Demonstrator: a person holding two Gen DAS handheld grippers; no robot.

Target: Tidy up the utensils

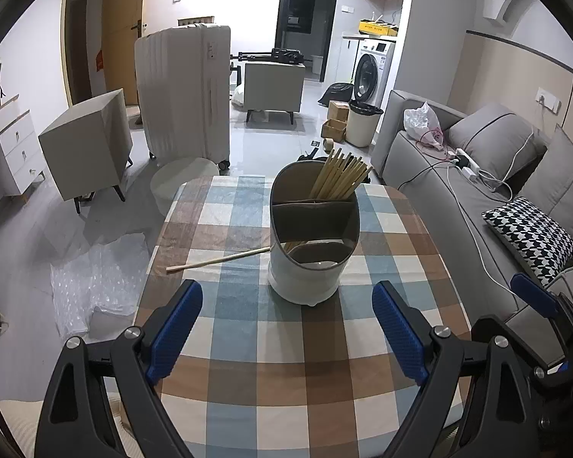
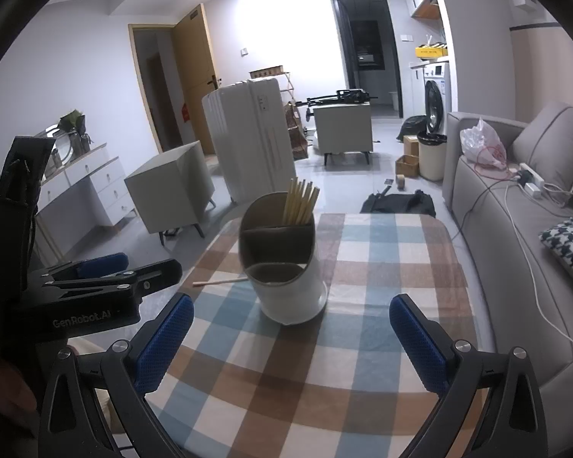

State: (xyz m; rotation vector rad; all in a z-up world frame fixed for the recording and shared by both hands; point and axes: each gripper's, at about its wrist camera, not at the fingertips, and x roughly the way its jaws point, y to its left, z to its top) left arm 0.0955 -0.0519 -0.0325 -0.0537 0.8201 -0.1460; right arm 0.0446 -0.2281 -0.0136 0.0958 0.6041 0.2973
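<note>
Counter [image 1: 248, 374], draped in blue-brown checked cloth. White oval plastic caddy [image 1: 305, 278], three compartments, bamboo chopsticks [image 1: 338, 179] bundled in the rear one. One stray bamboo chopstick [image 1: 217, 258] lies flat, touching the caddy's left. Left hand-held gripper [image 1: 286, 332] and right hand-held gripper [image 2: 292, 339], both spread, empty. We should pinch the stray stick mid-length.

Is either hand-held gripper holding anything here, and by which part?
Nothing is held. The left hand-held gripper and right hand-held gripper both stand open and empty, short of the utensil holder.

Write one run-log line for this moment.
left gripper: open, empty | right gripper: open, empty | chopsticks: in holder back compartment | loose chopstick: on table, left of holder
</note>
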